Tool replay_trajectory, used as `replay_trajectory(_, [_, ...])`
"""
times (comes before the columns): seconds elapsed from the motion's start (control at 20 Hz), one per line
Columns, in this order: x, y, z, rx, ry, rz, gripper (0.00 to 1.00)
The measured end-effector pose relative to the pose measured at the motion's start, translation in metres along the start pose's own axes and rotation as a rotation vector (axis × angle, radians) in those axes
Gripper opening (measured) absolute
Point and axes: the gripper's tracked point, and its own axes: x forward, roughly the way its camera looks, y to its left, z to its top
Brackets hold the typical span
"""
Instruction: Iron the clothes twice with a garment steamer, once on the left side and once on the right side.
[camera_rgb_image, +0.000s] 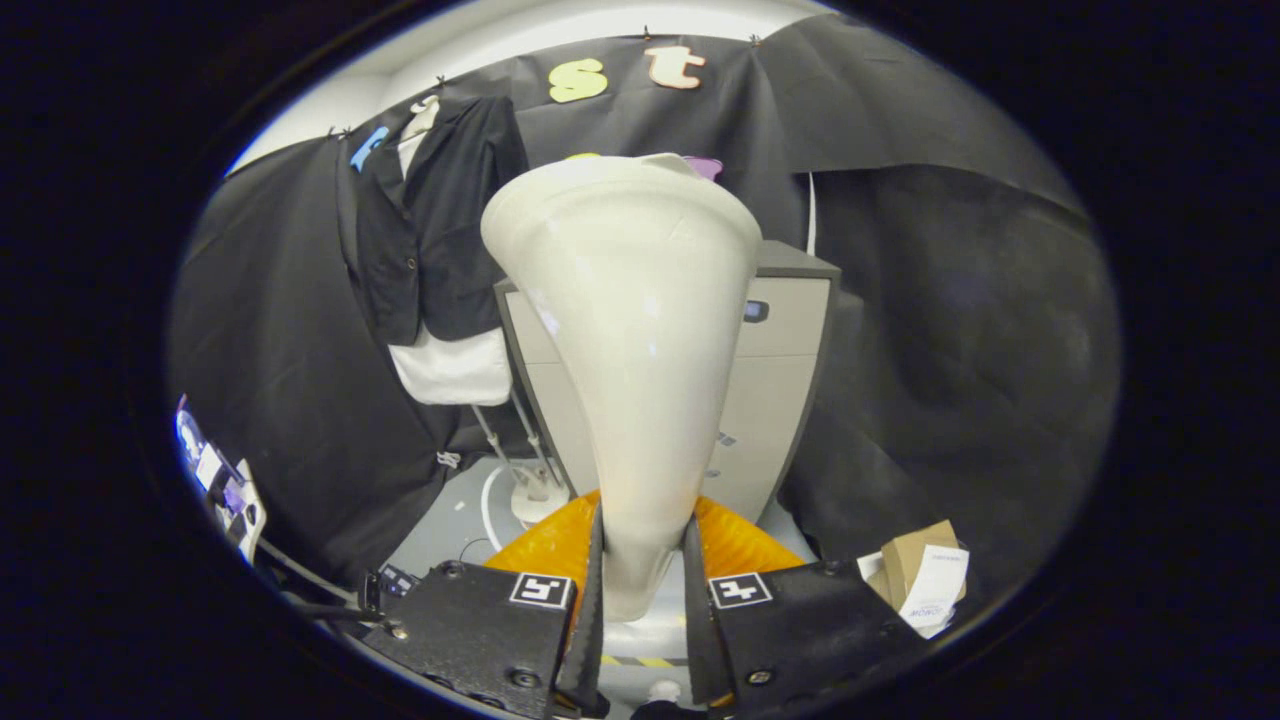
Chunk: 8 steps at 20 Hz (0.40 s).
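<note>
Steamer head in the grip, jacket waiting off to the left.

The gripper (640, 590) has both fingers clamped on the narrow neck of the steamer head (625, 330), whose wide mouth flares up and forward beyond them. The dark jacket (435, 220) hangs over a white shirt (452, 368) on a stand, well apart from the steamer and to its left, in front of a grey cabinet (780, 390). A cardboard box (920, 570) sits low on the right. To do this step well, I judge: keep the clamp firm, swing the mouth left to face the cloth, then stroke evenly down one side.
</note>
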Motion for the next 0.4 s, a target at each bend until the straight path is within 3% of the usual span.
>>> replay_trajectory(0.4, [-0.002, -0.022, -0.03, 0.01, 0.013, -0.012, 0.37])
